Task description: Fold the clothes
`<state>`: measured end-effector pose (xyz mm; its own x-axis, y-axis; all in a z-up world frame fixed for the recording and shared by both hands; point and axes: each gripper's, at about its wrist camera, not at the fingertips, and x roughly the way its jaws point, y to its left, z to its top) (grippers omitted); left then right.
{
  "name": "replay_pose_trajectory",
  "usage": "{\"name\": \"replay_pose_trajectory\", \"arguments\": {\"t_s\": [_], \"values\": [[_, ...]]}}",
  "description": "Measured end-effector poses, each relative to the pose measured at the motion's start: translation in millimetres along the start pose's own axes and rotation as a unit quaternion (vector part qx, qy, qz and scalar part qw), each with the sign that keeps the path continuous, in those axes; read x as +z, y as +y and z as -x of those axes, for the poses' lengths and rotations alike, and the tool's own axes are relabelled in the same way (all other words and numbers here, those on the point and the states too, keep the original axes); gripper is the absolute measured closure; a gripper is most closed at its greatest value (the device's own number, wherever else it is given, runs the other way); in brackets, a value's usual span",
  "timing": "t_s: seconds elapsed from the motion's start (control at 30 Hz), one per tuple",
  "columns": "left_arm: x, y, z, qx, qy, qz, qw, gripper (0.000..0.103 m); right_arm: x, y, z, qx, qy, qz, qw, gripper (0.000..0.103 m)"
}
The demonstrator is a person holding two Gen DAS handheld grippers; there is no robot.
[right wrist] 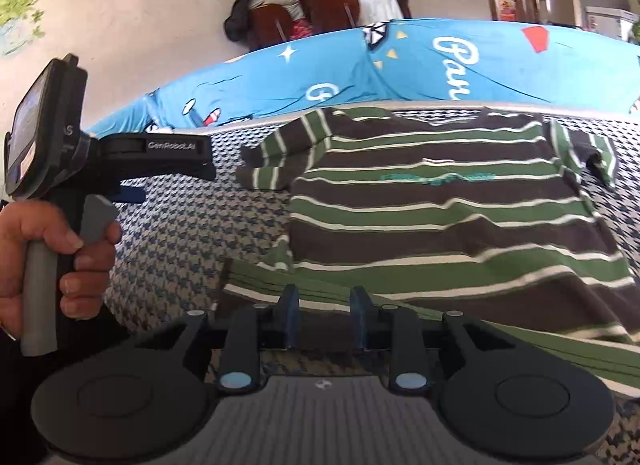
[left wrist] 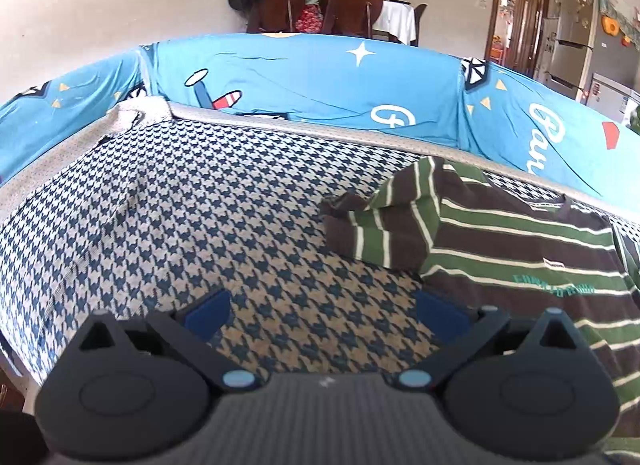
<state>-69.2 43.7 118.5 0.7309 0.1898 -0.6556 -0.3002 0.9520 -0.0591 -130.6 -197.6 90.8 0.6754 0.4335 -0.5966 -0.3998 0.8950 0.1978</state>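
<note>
Blue-and-white houndstooth-covered seat (right wrist: 180, 249) carries a brown, green and white striped knit shirt (right wrist: 460, 217), spread flat. Right gripper (right wrist: 324, 315) sits at its near hem, slightly parted, fabric edge between, not pinched. Left gripper (left wrist: 324, 311) wide apart, empty, shirt to its right.

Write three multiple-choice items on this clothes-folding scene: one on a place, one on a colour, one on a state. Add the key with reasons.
1. Where does the brown, green and white striped shirt lie?
A. on the blue-and-white houndstooth cover
B. on a wooden chair
C. on the floor

2. What colour is the sheet with the white star behind the shirt?
A. red
B. bright blue
C. yellow

3. How does the left gripper stand?
A. shut on the shirt
B. shut on a sleeve
C. open, nothing between its fingers

Key: 1 A, the shirt is spread flat on the houndstooth; 2 B, blue with cartoon prints; 3 C, only houndstooth shows between its wide-apart fingers.
</note>
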Motion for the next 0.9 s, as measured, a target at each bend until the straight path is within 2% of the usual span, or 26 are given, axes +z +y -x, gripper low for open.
{"name": "replay_pose_trajectory", "arguments": {"t_s": [0.1,0.23,0.33,0.53,0.63,0.73,0.8,0.83,0.87,0.9], "values": [[-2,10,-1,0.001,0.008,0.019,0.9998,0.0,3,21,-16,0.024,0.01,0.035,0.999,0.072],[-2,17,0,0.001,0.01,0.034,0.9994,0.0,6,42,-33,0.034,0.02,0.08,0.996,0.062],[-1,21,2,-0.003,0.007,0.043,0.999,0.0,7,54,-48,0.038,0.035,0.103,0.993,0.06],[-2,22,4,-0.001,0.005,0.047,0.9989,0.0,-3,71,-73,0.031,0.069,0.147,0.986,0.046],[-3,22,4,0.0,0.006,0.047,0.9989,0.0,-10,75,-79,0.016,0.071,0.179,0.981,0.045],[-5,20,4,0.0,0.005,0.045,0.999,0.0,-16,77,-82,0.005,0.065,0.202,0.977,0.046],[-6,19,5,0.001,0.004,0.044,0.999,0.0,-17,76,-81,0.0,0.056,0.205,0.977,0.052],[-6,19,5,0.001,0.004,0.043,0.9991,0.0,-17,76,-81,-0.002,0.052,0.205,0.977,0.06],[-6,18,5,0.001,0.004,0.042,0.9991,0.0,-17,74,-80,-0.002,0.049,0.201,0.978,0.073],[-6,18,5,0.002,0.003,0.042,0.9991,0.0,-16,72,-79,-0.001,0.047,0.194,0.98,0.078]]}}
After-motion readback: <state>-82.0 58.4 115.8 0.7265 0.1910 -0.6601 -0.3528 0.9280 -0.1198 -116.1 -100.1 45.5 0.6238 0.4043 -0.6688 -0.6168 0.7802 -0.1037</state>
